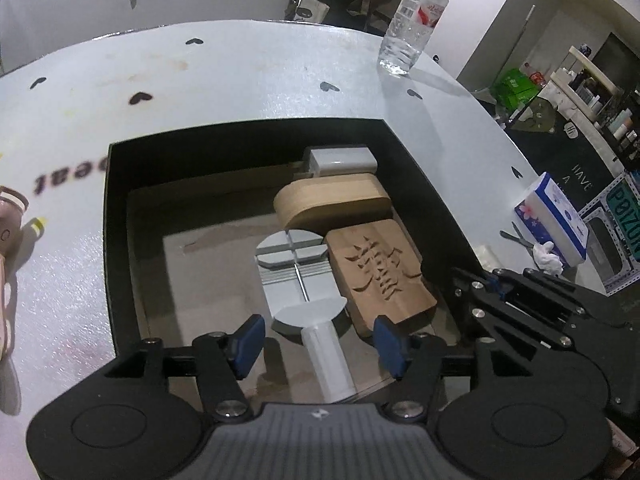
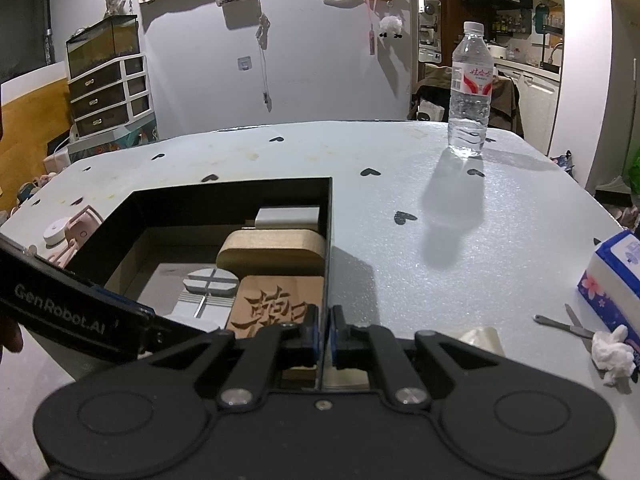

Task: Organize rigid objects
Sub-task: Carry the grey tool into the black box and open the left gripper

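Note:
A black open box [image 1: 120, 216] sits on the white table. Inside lie a carved wooden block [image 1: 380, 276], a rounded wooden piece [image 1: 332, 200], a white rectangular block [image 1: 342, 160] and a grey plastic tool with a white handle [image 1: 304, 292]. My left gripper [image 1: 318, 340] is open above the box, its fingers either side of the white handle. My right gripper [image 2: 325, 328] is shut on the box's right wall [image 2: 329, 240]. The box contents also show in the right wrist view: the carved block [image 2: 276, 308] and the rounded piece [image 2: 272, 252].
A water bottle [image 2: 470, 96] stands at the far right of the table. A tissue pack [image 2: 612, 280], small scissors [image 2: 564, 324] and a crumpled tissue [image 2: 612, 352] lie at the right edge. A pink object [image 2: 72, 232] lies left of the box.

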Motion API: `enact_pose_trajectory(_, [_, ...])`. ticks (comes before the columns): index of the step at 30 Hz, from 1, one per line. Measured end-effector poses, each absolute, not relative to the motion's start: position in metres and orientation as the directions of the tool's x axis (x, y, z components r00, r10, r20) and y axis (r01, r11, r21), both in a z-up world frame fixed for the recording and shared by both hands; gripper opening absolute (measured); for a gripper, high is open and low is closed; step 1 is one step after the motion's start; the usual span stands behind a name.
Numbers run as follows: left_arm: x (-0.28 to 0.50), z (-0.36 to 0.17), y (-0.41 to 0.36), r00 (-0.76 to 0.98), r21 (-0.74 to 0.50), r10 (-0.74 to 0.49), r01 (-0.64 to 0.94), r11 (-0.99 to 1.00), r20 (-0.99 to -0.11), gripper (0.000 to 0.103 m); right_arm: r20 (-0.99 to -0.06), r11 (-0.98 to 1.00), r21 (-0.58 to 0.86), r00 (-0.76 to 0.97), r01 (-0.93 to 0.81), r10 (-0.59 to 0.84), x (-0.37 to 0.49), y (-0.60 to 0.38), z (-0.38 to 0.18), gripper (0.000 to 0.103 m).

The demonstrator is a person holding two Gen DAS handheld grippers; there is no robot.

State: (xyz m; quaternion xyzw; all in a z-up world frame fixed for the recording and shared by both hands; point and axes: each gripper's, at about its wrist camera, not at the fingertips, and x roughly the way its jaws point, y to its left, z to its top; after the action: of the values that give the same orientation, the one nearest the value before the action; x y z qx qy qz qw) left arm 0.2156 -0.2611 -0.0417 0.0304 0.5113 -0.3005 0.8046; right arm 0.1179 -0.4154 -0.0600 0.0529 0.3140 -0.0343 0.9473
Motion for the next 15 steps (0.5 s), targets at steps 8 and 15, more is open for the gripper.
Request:
enact_pose_trajectory(8, [0.216, -0.050, -0.264, 0.274, -0.317, -0.495, 0.500, 0.806, -0.825, 0.061, -0.598, 0.992, 0.079, 0.801, 0.100, -0.033, 0.118, -0.415, -0.060, 0.006])
enact_pose_trajectory(15, [0.209, -0.039, -0.261, 0.322, -0.284, -0.493, 0.521, 0.805, -0.808, 0.076, -0.599, 0.992, 0.081, 0.800, 0.099, -0.031, 0.118, -0.415, -0.060, 0.006])
